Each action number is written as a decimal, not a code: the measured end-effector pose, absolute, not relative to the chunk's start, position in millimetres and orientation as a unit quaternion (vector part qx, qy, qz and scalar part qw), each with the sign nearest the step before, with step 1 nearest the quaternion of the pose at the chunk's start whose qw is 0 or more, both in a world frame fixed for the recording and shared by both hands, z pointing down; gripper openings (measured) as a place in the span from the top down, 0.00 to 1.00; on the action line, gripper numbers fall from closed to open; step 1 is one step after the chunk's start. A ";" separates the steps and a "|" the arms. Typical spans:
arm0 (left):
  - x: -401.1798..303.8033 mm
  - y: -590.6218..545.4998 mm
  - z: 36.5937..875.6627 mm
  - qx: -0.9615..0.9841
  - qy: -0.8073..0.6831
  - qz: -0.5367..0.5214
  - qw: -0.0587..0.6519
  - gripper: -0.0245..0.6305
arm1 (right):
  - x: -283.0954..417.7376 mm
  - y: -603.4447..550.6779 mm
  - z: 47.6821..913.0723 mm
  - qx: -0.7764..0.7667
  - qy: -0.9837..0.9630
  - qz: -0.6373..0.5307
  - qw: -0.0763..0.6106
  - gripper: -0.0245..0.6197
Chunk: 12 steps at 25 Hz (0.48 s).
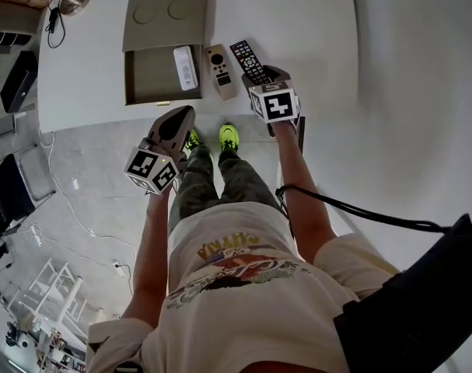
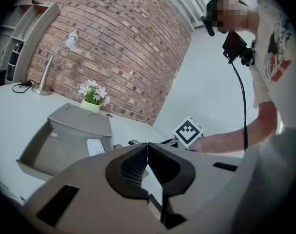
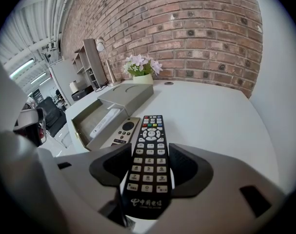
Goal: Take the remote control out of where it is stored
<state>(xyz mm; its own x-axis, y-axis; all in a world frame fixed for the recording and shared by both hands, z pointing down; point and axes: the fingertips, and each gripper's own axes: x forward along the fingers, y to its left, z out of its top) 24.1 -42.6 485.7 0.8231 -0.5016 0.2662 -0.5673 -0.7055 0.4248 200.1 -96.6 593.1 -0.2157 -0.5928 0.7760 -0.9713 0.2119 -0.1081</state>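
Right gripper view: black remote (image 3: 148,165) sits between the jaws of the right gripper (image 3: 150,147), both pads pressed on its long sides, so it is grasped near the bottom end, button face up. Far end points toward the brick wall (image 3: 187,28). It is out of the box, low over the white table (image 3: 211,116); cannot tell if it touches the surface. Just left of it a beige remote (image 3: 124,129) lies flat on the table, against the open grey box (image 3: 91,126). A white remote (image 3: 105,121) lies inside the box tray. Flower pot (image 3: 143,77) stands behind the box lid.

Head view adds layout: box, beige remote and black remote in a row, left to right, near the table's front edge; the marker cube covers the right jaws here. Left gripper (image 2: 148,147) is off the table, over the floor near the person's green shoes (image 1: 229,136).

Left gripper view: its jaws are clenched together, nothing between them. It also shows a desk lamp (image 2: 55,62) at the far left of the table, not seen in the head view.
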 end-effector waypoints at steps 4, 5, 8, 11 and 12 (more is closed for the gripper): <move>20.5 -42.1 487.3 0.920 -0.292 0.068 0.252 0.95 | 202.6 -103.3 597.8 0.550 -0.714 0.311 0.301 0.58; 20.4 -41.8 488.2 0.920 -0.292 0.068 0.252 0.95 | 203.6 -104.2 599.4 0.551 -0.713 0.310 0.302 0.58; 19.1 -41.4 490.5 0.920 -0.292 0.070 0.253 0.95 | 205.7 -105.8 603.1 0.554 -0.712 0.309 0.302 0.58; 16.3 -40.8 492.7 0.919 -0.292 0.070 0.255 0.95 | 203.6 -105.8 610.0 0.551 -0.713 0.312 0.301 0.58; 15.7 -40.5 493.2 0.919 -0.292 0.070 0.256 0.95 | 202.9 -105.5 612.1 0.550 -0.713 0.313 0.301 0.58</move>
<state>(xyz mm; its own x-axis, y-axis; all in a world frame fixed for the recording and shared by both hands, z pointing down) 15.7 -40.5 493.2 0.8193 -0.5010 0.2787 -0.5730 -0.6984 0.4289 202.9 -105.5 612.1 -0.2132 -0.5967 0.7736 -0.9733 0.1985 -0.1151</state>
